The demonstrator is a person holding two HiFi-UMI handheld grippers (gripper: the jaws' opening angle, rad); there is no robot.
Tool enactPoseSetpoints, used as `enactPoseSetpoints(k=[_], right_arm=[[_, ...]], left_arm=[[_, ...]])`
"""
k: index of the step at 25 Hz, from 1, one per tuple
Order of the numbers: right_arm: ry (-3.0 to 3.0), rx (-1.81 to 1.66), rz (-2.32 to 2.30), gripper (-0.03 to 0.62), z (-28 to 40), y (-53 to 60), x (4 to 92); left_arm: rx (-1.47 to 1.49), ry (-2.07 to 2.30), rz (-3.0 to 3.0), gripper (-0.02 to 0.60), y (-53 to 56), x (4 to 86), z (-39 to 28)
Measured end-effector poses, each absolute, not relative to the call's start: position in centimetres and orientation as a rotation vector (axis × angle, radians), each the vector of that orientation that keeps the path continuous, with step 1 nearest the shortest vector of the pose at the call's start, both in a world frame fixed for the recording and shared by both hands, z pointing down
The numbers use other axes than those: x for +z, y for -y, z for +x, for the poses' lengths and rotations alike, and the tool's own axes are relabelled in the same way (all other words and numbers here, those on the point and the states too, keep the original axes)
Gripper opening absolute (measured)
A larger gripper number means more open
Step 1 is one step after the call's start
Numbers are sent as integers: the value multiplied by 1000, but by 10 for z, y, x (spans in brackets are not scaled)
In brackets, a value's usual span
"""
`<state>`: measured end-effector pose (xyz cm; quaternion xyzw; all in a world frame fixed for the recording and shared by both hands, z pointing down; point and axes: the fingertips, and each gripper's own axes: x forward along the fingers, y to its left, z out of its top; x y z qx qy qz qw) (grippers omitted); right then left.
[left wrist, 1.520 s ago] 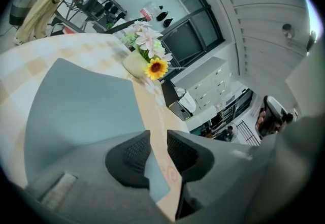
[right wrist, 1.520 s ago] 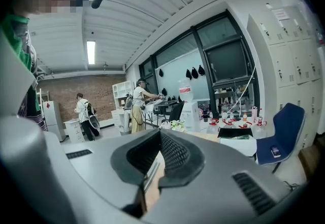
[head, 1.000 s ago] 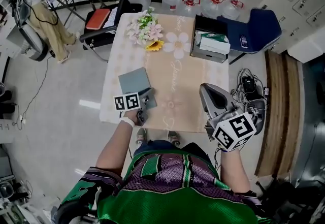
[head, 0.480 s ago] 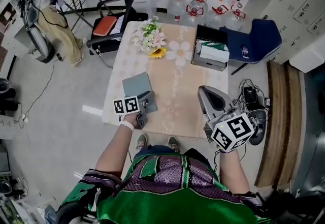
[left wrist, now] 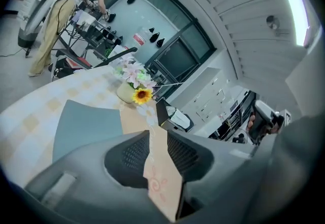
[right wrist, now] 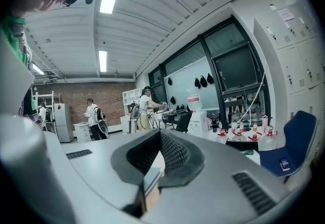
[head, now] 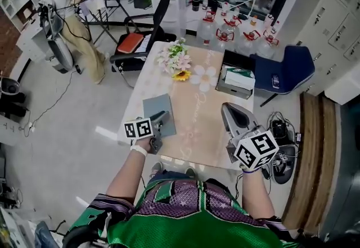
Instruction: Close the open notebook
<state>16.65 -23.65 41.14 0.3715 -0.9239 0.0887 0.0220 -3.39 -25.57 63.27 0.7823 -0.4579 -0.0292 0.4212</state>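
notebook (head: 156,107) is seen lying shut and flat on the table (head: 199,120), near the table's left edge, with its grey-blue cover facing up. the left gripper (head: 162,117) is held at the near end of the notebook, and in the head view its tips are seen over the near corner of the cover. whether the cover is touched cannot be told. in the left gripper view the notebook is seen ahead and to the left of the jaws, not between them. the jaws of the left gripper are parted, and only the beige top of the table is seen through the gap, so nothing is gripped. the right gripper (head: 226,111) is held at the right side of the table, well apart from the notebook. its jaws are pressed together at the tips, and nothing is pinched by them. a box (head: 228,89) is placed at the far right corner of the table, and a white and green pack (head: 239,76) is laid inside it. flowers (head: 176,61) are stood in a small pale pot (left wrist: 123,93) at the far end of the table, to the left of the box, with a yellow sunflower (head: 181,75) at the front. big water bottles (head: 225,30) with red handles are lined up on the floor behind the table.
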Motion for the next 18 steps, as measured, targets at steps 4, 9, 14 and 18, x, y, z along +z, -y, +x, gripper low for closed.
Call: enactPoseSetpoints(k=[4, 9, 14, 18], right_arm=[[2875, 262, 1123, 0, 176, 239, 409], [2902, 262, 1128, 0, 187, 246, 398], [2925, 243, 1133, 0, 192, 247, 392], [2938, 249, 1144, 0, 196, 251, 387]], left_arm=[[-119, 1186, 1993, 97, 243, 602, -32], [-155, 1235, 2096, 97, 233, 552, -21], [-139, 1263, 2252, 97, 227, 507, -8], [-140, 1321, 2344, 97, 225, 472, 1]])
